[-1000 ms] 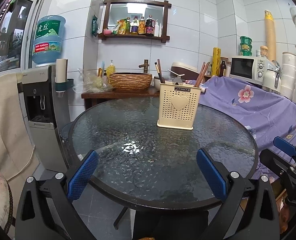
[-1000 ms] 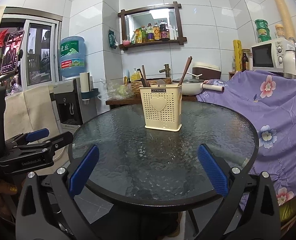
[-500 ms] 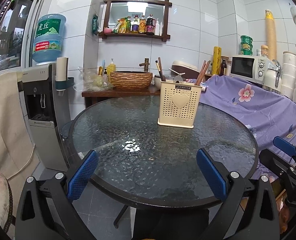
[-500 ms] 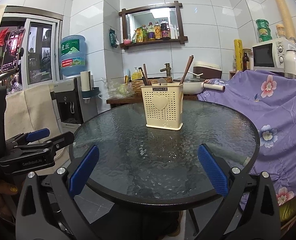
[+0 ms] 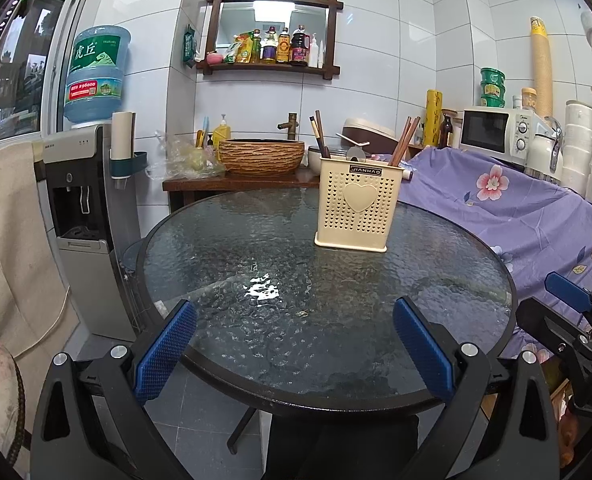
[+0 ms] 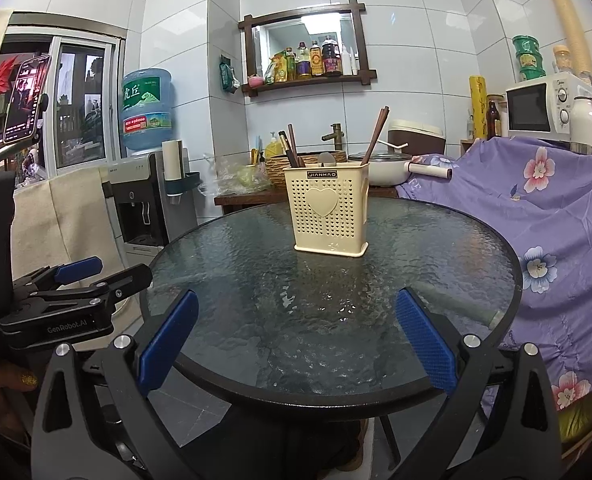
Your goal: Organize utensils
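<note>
A cream perforated utensil holder [image 5: 355, 207] [image 6: 328, 210] with a heart on its front stands upright on the far half of the round glass table [image 5: 255, 320] [image 6: 436, 248]. Brown chopsticks [image 5: 404, 140] [image 6: 376, 136] and a metal spoon tip [image 6: 327, 159] stick out of its top. My left gripper [image 5: 293, 344] hangs open over the table's near edge, nothing between its blue pads. My right gripper [image 6: 296, 336] is open too, at the near edge, empty. Each gripper shows at the side of the other's view.
A water dispenser [image 5: 83, 216] with a blue bottle stands left of the table. A purple flowered cloth [image 6: 536, 216] covers furniture on the right, with a microwave [image 5: 496, 130] behind it. A wooden counter with a woven basin [image 5: 261, 156] lies beyond the table.
Both views have shifted very slightly; the holder sits a touch higher and to the right in them. Both grippers stay open and empty.
</note>
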